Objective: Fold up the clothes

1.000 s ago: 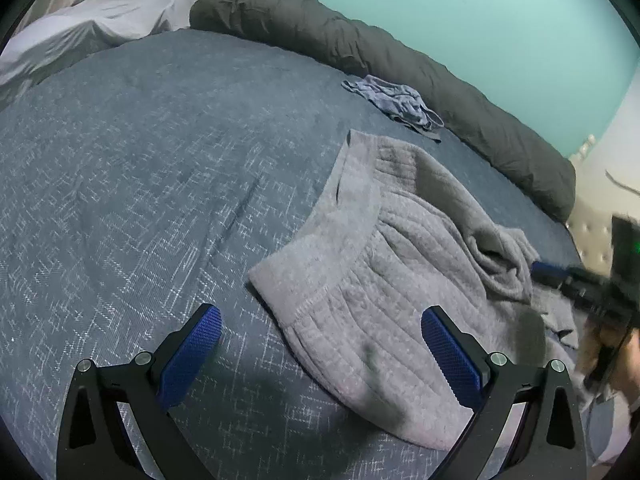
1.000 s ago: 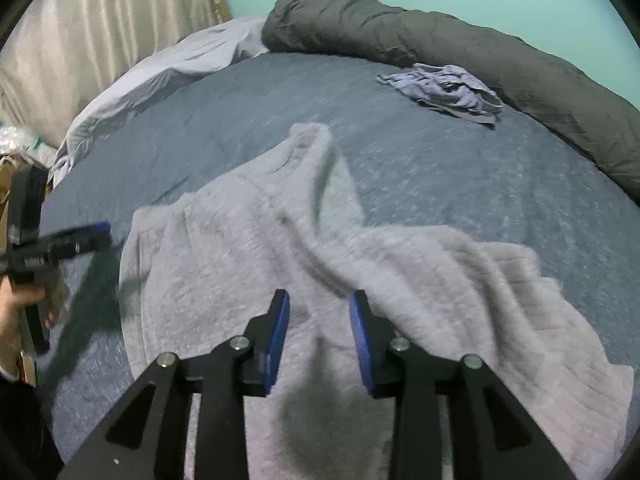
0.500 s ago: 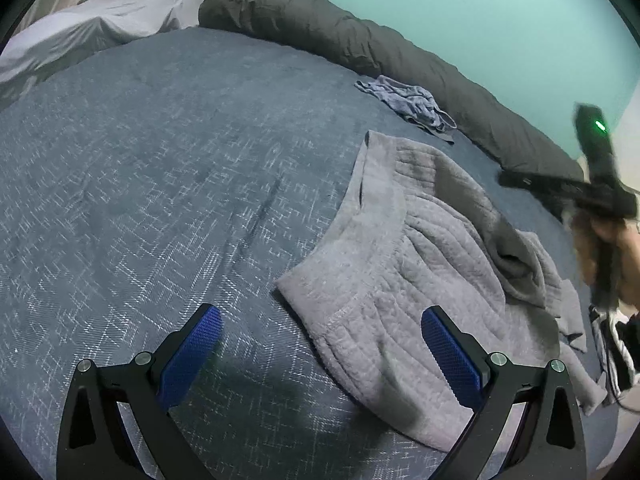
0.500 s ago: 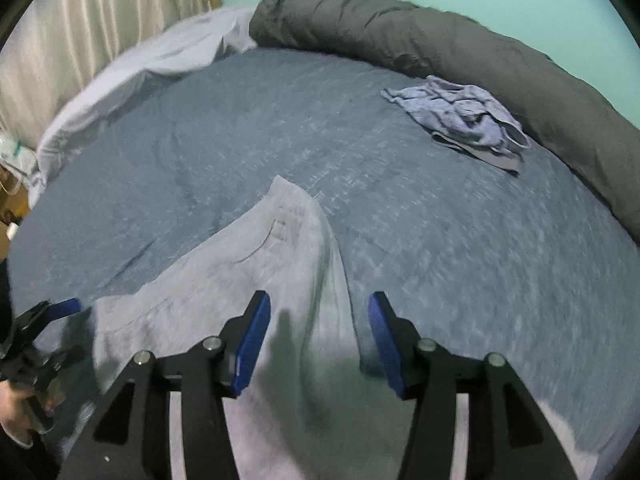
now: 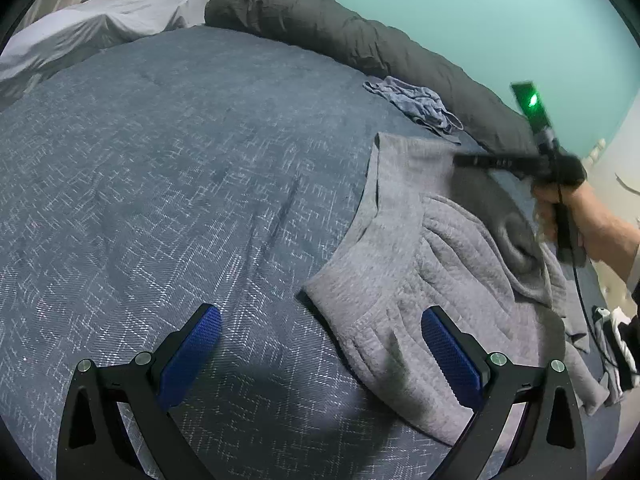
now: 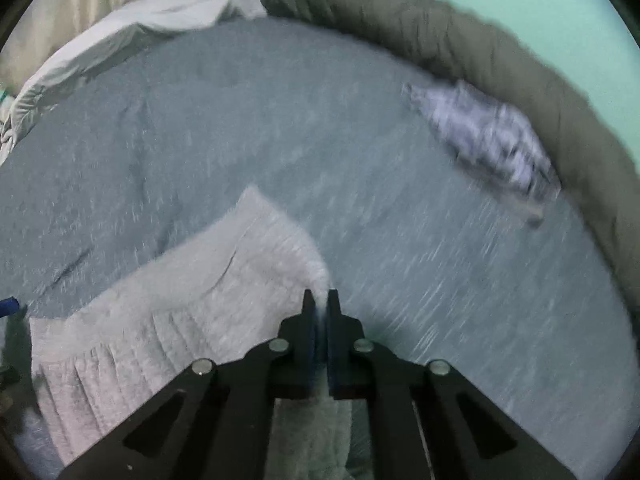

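A grey knit garment [image 5: 420, 260] with a broad waistband lies crumpled on the right of the bed; in the right wrist view the garment [image 6: 200, 300] spreads to the lower left. My left gripper [image 5: 320, 314] hovers open over its near corner, with one pad above bare bed and the other above the fabric. A hand [image 5: 592, 216] holds my right gripper [image 5: 460, 161] at the garment's far waistband. Seen from its own camera, the right gripper [image 6: 319, 300] is shut, with the garment's edge pinched between the pads.
The bed cover [image 5: 160, 180] is blue-grey and speckled. A small crumpled blue garment [image 5: 416, 104] lies near the far edge, next to a rolled dark grey duvet [image 5: 360, 40] against the teal wall. A pale sheet [image 5: 100, 16] is bunched at the far left.
My right gripper swept across the garment toward its far waistband edge, opened a little, then shut on that edge. The left gripper stayed open in about the same place.
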Tool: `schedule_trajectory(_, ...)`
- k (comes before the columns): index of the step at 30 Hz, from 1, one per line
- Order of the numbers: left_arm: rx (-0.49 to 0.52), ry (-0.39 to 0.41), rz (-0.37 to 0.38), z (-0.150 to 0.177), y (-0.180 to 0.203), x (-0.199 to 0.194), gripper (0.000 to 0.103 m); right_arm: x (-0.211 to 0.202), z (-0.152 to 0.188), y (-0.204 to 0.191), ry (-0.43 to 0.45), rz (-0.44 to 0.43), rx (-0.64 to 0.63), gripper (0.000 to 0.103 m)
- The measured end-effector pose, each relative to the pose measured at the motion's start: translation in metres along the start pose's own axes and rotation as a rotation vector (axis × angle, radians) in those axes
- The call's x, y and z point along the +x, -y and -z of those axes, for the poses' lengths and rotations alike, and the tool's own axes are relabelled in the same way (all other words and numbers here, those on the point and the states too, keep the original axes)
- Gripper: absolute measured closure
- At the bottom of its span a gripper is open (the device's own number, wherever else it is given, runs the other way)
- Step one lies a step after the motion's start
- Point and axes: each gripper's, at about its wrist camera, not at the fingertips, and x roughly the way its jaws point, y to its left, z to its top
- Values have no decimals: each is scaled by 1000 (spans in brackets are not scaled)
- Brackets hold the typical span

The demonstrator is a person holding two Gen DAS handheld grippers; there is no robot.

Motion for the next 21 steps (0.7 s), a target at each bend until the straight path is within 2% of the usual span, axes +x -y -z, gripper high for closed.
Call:
schedule_trajectory(4,0,-6,1,2,0,1,1,-18,-22,-3,85,93,-104,100)
schedule_trajectory(9,4,-6,0,3,2,1,1,-2,-37,-14,49,183,-208,100)
schedule_trajectory(13,2,-5,-1,4,3,2,1,18,-36,-14,25,192,-179,100)
schedule_trajectory(15,-7,-7,-1,3,1,3,1,35,-31,-13,-35,176,-159,100)
schedule_trajectory(17,-5,-7,2,2,0,2,1,38,-27,-11,-42,196,-143,99)
schedule_trajectory(20,-11,-6,5,2,-1,2,1,14,-25,2,21,196,-69,83)
schedule_trajectory(21,-17,-6,9,2,0,1,1,1,-24,8,52,190,-42,74)
